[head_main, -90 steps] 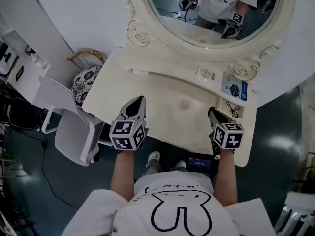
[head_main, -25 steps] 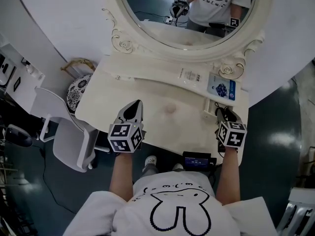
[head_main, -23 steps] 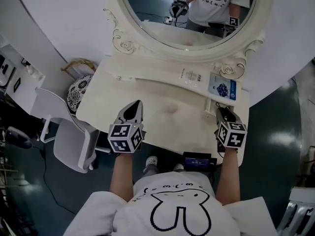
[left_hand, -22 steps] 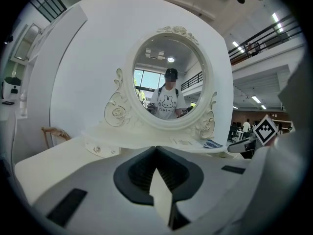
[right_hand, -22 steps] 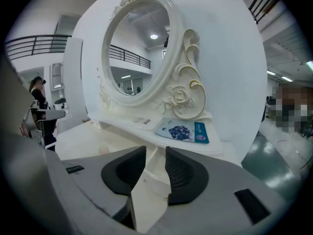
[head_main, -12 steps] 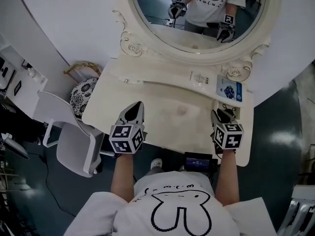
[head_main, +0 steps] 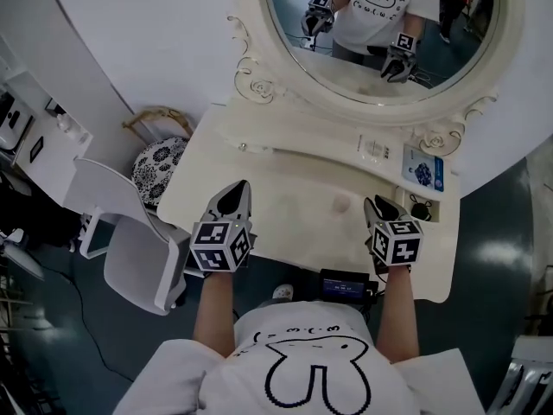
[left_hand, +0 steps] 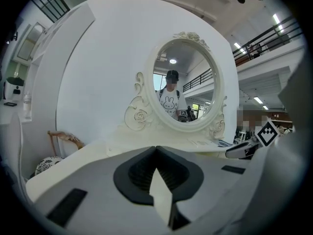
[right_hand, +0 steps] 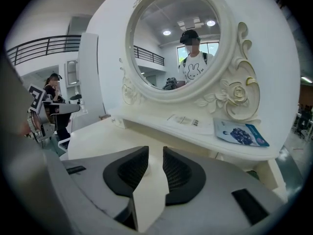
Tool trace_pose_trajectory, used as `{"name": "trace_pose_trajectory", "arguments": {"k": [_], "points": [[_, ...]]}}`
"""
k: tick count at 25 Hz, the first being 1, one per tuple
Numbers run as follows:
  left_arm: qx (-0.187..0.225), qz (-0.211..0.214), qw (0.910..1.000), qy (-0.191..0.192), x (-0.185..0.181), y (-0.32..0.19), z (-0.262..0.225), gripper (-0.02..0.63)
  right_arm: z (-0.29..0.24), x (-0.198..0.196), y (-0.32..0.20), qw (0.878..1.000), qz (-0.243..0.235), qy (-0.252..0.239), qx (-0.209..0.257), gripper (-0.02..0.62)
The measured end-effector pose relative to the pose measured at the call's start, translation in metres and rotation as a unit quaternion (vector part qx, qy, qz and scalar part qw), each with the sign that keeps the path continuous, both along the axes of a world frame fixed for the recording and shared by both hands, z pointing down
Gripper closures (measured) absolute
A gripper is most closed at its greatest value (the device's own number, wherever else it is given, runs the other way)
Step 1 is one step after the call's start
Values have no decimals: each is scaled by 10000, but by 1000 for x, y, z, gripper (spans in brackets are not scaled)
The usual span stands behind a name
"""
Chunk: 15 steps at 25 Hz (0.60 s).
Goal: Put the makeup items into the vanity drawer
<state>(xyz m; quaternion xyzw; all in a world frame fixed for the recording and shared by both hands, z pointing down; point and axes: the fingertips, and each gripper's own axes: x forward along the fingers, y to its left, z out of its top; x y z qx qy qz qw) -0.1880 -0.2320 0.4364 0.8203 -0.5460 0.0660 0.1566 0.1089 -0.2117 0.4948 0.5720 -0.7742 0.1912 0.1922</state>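
The cream vanity table stands under an oval mirror. On its rear shelf lie a blue packet and a white printed strip. A small open compartment at the table's right end holds a dark item. My right gripper hovers over the tabletop left of that compartment; its jaws have just been closing and stand narrowly open with nothing between them. My left gripper is shut and empty over the table's front left.
A faint round mark shows on the tabletop beside the right gripper. A white chair and a patterned stool stand left of the table. A dark device sits below the front edge.
Both grippers have shifted left across the table. The right one has left the right-end compartment and now sits close to the round mark.
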Motion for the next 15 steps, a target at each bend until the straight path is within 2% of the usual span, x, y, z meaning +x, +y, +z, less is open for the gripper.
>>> {"name": "trace_pose_trajectory", "arguments": {"k": [5,15], "points": [[-31,-109,9999,9,-19,-5,9,597,21,-31,-9,9987,-419,60,-286,465],[-209,-370,9991,88,-47,-14,31,597,65,-57,-25,9935,-736,233,-837,462]]}}
